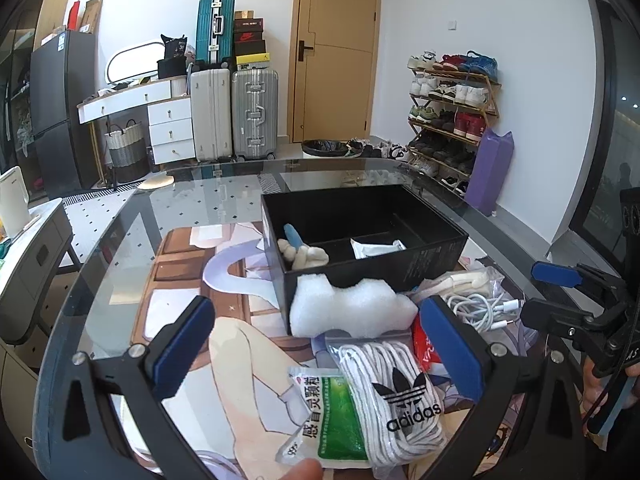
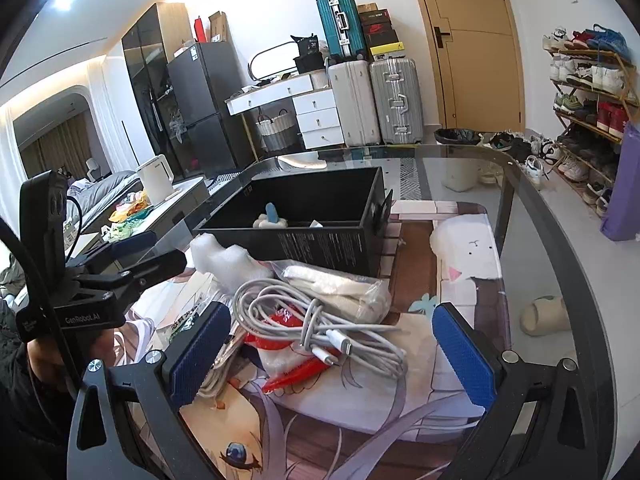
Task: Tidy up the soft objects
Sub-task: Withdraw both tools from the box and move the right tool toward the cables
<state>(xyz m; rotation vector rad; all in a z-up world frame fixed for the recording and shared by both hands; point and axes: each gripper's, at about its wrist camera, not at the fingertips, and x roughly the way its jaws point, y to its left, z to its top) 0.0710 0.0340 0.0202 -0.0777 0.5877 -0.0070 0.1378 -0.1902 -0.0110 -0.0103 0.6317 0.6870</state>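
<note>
Left wrist view gives me the black box (image 1: pixel 360 240) sitting on the glass surface (image 1: pixel 120 240), open at the top and split by dividers. One compartment on its left holds a small plush toy (image 1: pixel 302 254), cream with a blue part sticking upward; the compartment beside it holds a white packet (image 1: pixel 378 248) lying flat. A white foam piece (image 1: pixel 352 308) leans against the box's near wall, its long axis running left to right. My left claw (image 1: pixel 320 348) stands wide apart, holding nothing; between its fingers lie a bagged bundle of white adidas laces (image 1: pixel 396 392) and a green-and-white sachet (image 1: pixel 328 416), both with their long sides running toward me.

From the right wrist I see my right claw (image 2: pixel 332 356) also spread apart and empty, with a coiled white cable (image 2: pixel 320 320) heaped on a red-and-white packet (image 2: pixel 288 344) between the fingers. A clear bag of white fabric (image 2: pixel 340 284) lies behind, touching the box (image 2: pixel 320 236).
</note>
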